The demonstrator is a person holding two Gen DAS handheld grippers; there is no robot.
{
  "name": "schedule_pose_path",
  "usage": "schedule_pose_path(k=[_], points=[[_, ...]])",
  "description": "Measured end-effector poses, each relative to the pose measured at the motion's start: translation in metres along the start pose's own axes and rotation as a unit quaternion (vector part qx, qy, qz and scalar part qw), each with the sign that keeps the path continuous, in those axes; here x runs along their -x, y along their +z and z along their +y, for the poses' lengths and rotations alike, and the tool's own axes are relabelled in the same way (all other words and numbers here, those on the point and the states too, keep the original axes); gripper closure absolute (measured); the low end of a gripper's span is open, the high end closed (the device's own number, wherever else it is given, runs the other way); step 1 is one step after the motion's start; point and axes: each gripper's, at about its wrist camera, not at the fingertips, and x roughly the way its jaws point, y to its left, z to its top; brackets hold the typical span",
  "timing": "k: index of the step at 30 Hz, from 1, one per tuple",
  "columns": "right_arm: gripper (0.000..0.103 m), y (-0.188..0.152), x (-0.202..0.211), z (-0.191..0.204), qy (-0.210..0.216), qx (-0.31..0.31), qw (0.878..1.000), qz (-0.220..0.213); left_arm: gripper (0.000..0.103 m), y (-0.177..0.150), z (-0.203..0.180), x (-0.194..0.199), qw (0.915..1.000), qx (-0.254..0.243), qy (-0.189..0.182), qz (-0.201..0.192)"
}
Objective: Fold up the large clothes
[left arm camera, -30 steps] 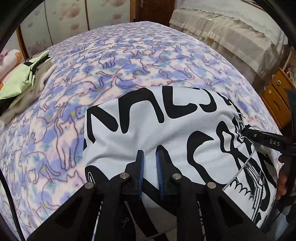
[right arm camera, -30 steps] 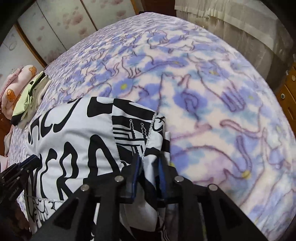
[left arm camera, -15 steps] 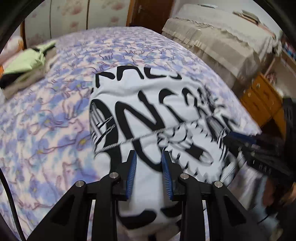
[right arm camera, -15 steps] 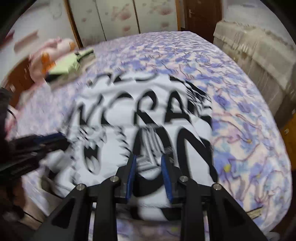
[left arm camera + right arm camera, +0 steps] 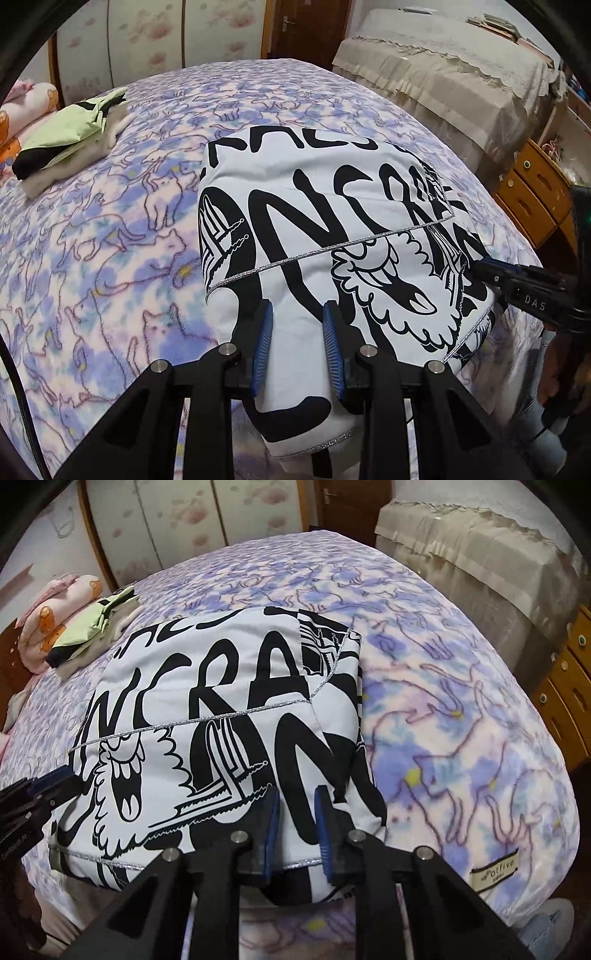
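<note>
Both hand-held grippers hover over a folded garment on a bed: the left hand-held gripper (image 5: 297, 334) sits above the near left part of the bundle, its blue pads apart with cloth showing in the gap but no pinch on it; its jaws opened within the last second; the right hand-held gripper (image 5: 295, 818) hangs over the near right corner, jaws likewise apart and lately narrowing a little, nothing clamped between them.

Largest in view is the bed (image 5: 110, 221), spread with a purple-and-pink cat-print blanket; on it, toward the near edge, lies the white garment (image 5: 314, 206) with bold black lettering, already doubled over, a silver-trimmed hem (image 5: 332, 247) running across its top layer; well apart at the far left rests a small pile of folded clothes (image 5: 62, 147), green on top; a wooden drawer unit (image 5: 535, 199) stands beside the bed.

Judged from these views, the fold has just been laid and the hands are letting go; the step should go best if each hand-held gripper clears the cloth without snagging the top layer; for any further fold, both should pinch matching corners through every layer, carry them level and together, and set the edges square so the bundle stays flat.
</note>
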Motion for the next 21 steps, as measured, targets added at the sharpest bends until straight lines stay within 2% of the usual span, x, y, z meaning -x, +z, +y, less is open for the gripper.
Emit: schedule_pose_path(k=[2,4,6,7,9,12,14,17,21], points=[[0.075,0.001,-0.001,0.000,0.005,-0.008,1.000,0.004,0.073,0.001,0.001,0.001,1.0000,0.008,-0.004,0.004],[0.070,0.003,-0.001,0.001,0.009,-0.016,1.000,0.010,0.065,0.002,0.002,0.004,0.9998,0.016,-0.007,0.008],[0.064,0.004,-0.002,0.002,0.010,-0.020,1.000,0.017,0.043,0.003,0.003,0.008,0.9996,0.028,0.003,0.008],[0.061,0.005,-0.003,0.003,0.012,-0.021,1.000,0.020,0.041,0.003,0.005,0.012,0.9994,0.033,0.011,0.005],[0.051,0.006,-0.003,0.006,0.020,-0.021,0.999,0.028,0.040,0.003,0.008,0.018,0.9992,0.039,0.009,0.002],[0.045,0.008,-0.004,0.011,0.019,-0.009,0.999,0.040,0.040,0.004,0.013,0.028,0.9988,0.046,0.015,-0.002],[0.045,0.010,-0.002,0.016,0.015,0.004,0.999,0.048,0.040,0.004,0.016,0.035,0.9985,0.052,0.017,-0.006],[0.045,0.011,0.007,0.020,0.013,0.016,0.998,0.055,0.033,0.003,0.022,0.047,0.9978,0.063,0.020,-0.010],[0.045,0.011,0.026,0.017,0.038,0.000,0.998,0.055,0.031,0.002,0.027,0.061,0.9970,0.074,0.021,-0.012]])
